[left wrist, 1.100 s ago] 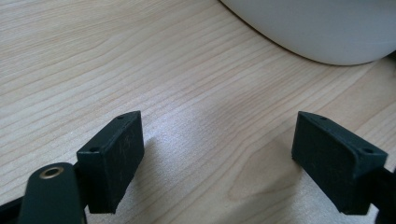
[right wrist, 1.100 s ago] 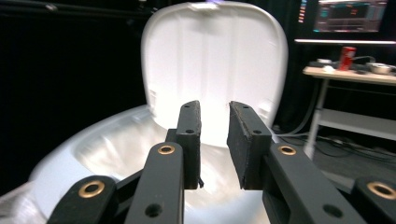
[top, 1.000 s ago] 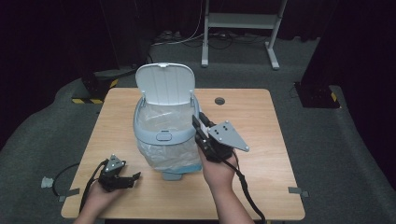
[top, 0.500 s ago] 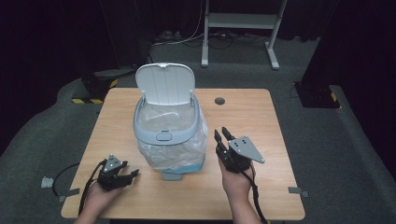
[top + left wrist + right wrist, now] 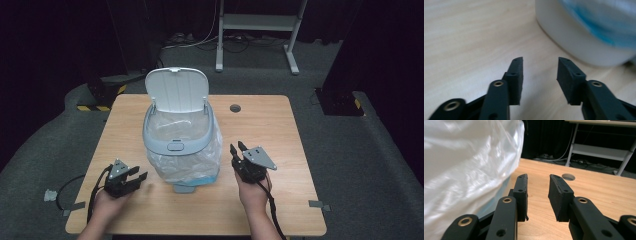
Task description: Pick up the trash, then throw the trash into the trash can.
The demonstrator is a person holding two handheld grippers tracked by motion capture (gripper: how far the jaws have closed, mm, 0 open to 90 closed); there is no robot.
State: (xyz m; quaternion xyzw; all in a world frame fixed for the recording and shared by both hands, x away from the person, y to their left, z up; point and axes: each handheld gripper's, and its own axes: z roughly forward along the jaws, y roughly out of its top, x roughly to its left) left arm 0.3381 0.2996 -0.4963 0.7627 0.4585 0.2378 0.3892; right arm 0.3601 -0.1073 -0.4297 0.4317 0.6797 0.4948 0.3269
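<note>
A grey-blue waste bin point(image 5: 179, 145) stands mid-table with its lid point(image 5: 176, 89) tipped up at the back and a clear plastic liner point(image 5: 192, 160) draped down its outside. My left gripper point(image 5: 139, 180) sits low at the bin's front left, pointing at its base point(image 5: 584, 47); its jaws have just been closing and hold nothing. My right gripper point(image 5: 238, 149) rests to the right of the bin, open and empty, with the liner point(image 5: 466, 162) close beside its left jaw.
The wooden table point(image 5: 270, 125) has a round cable hole point(image 5: 235, 108) behind the right gripper. A white desk frame point(image 5: 260, 30) stands on the dark floor beyond. A black and yellow block point(image 5: 102, 92) lies off the table's far left corner.
My right gripper has come away from the bin's rim, dropping down and to the right to table level. The left gripper's jaws have narrowed; that hand has barely shifted.
</note>
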